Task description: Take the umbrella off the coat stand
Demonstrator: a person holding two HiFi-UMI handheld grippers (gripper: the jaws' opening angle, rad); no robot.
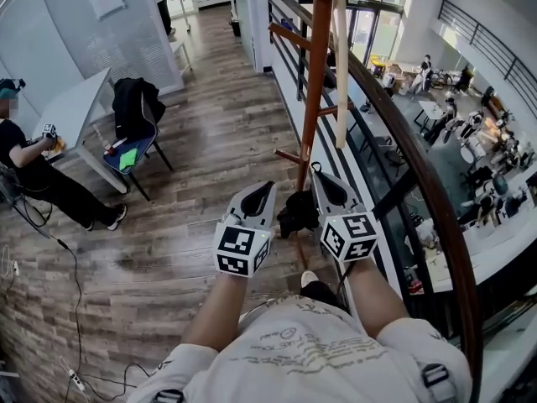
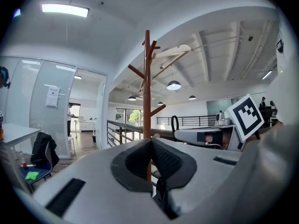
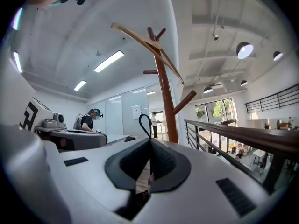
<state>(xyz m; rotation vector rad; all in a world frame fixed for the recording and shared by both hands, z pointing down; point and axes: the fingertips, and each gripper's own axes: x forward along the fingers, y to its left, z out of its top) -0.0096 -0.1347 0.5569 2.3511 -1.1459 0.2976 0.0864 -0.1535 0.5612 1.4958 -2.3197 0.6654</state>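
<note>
Umbrella (image 1: 298,212), judged black bundle, hung by strap loop (image 3: 144,115) pinched in clenched right gripper (image 1: 315,171) fingers, beside stand (image 1: 315,74) foot, apparently off pegs. Left gripper (image 1: 268,188) clenched, empty. Next: to be carried clear.

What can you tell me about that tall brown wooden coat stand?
The tall reddish-brown wooden coat stand is one upright round pole with short pegs slanting upward at different heights. It stands on the wood-plank floor beside the dark railing. A long cream thing, perhaps the umbrella, hangs among its top pegs.
</note>
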